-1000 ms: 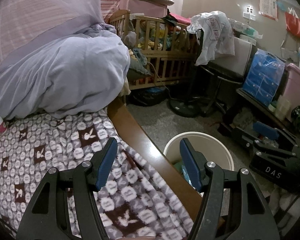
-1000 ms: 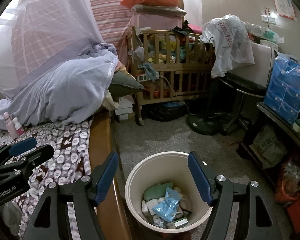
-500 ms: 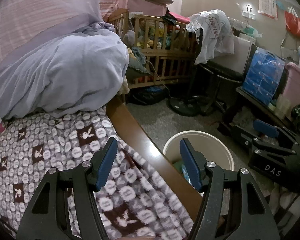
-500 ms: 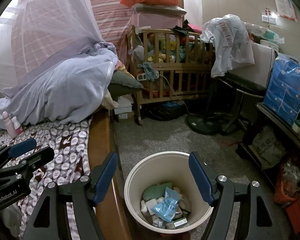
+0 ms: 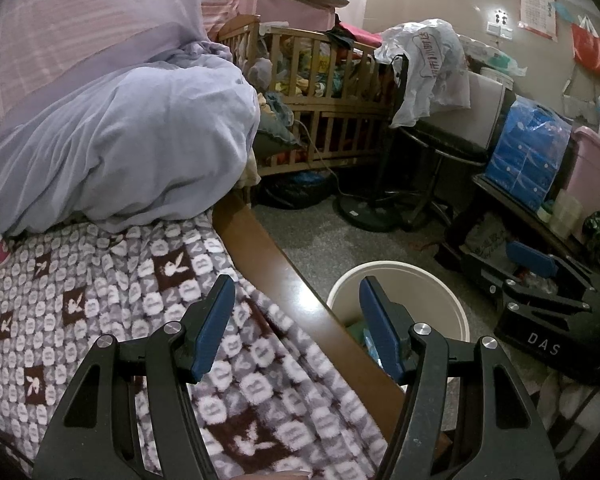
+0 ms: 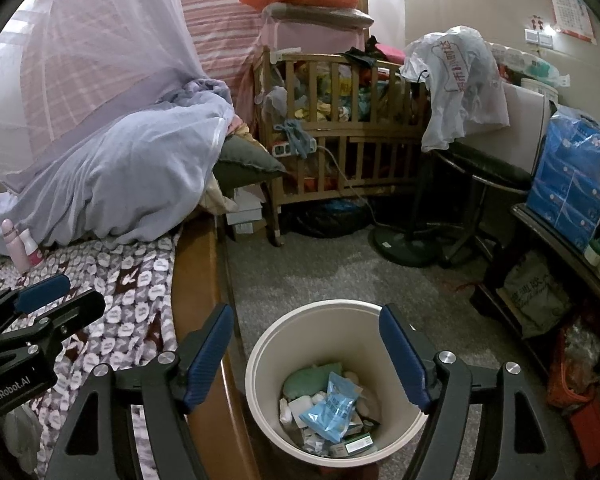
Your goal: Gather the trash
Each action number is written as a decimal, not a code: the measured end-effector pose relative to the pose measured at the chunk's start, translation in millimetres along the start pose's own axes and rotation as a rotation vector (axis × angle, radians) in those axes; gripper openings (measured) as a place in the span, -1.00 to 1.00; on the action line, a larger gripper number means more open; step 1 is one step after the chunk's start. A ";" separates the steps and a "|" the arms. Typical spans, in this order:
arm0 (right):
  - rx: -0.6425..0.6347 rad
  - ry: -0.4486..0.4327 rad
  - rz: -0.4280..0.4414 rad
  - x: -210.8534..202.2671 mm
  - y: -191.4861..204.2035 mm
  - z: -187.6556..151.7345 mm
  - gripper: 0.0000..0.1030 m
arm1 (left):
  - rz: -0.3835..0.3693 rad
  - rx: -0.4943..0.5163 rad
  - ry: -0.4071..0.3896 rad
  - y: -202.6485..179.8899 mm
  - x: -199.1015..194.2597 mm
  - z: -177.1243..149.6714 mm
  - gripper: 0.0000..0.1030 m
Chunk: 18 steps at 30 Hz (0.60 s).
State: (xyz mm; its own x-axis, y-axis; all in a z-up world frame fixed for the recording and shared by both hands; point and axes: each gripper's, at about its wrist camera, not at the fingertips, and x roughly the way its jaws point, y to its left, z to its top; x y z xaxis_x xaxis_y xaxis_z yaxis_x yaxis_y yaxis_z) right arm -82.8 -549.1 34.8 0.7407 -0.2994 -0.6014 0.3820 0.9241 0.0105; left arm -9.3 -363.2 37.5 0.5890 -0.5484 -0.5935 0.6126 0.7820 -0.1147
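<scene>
A cream trash bin (image 6: 340, 320) stands on the floor beside the bed, holding a blue packet (image 6: 332, 404), a green wad and small boxes. My right gripper (image 6: 306, 310) hovers open above the bin's mouth, with nothing between its fingers. My left gripper (image 5: 296, 282) is open and empty over the patterned blanket (image 5: 100, 304) and the wooden bed rail (image 5: 268, 256). The bin (image 5: 420, 292) shows just right of that rail in the left wrist view. Two small pink and white bottles (image 6: 20, 244) stand on the blanket by the quilt.
A bundled lilac quilt (image 5: 120, 152) and mosquito net cover the bed's far end. Beyond the grey floor are a wooden crib (image 6: 340, 120), a stool draped with a plastic bag (image 6: 460, 92), a fan base (image 6: 400, 244) and low shelves (image 6: 560, 240) at right.
The right gripper's fingers have spread slightly wider over the bin. Both hands have stayed where they were, and the trash in the bin lies as before.
</scene>
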 end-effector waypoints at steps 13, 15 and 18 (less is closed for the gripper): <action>-0.004 0.007 -0.001 2.7 -1.4 -2.6 0.44 | 0.002 -0.002 0.004 -1.5 6.2 -3.2 0.23; -0.005 0.008 -0.001 3.8 -1.2 -2.2 0.44 | 0.003 -0.006 0.004 -1.0 6.6 -3.6 0.23; -0.005 0.009 0.000 4.1 -1.0 -1.8 0.45 | 0.004 -0.007 0.005 -1.1 6.2 -3.7 0.23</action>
State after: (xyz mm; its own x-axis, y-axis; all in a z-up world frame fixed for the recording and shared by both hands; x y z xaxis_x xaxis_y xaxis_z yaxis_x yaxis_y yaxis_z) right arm -81.2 -550.9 30.9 0.7354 -0.2973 -0.6089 0.3793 0.9253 0.0062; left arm -8.3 -366.3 31.0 0.5887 -0.5441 -0.5977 0.6069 0.7860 -0.1177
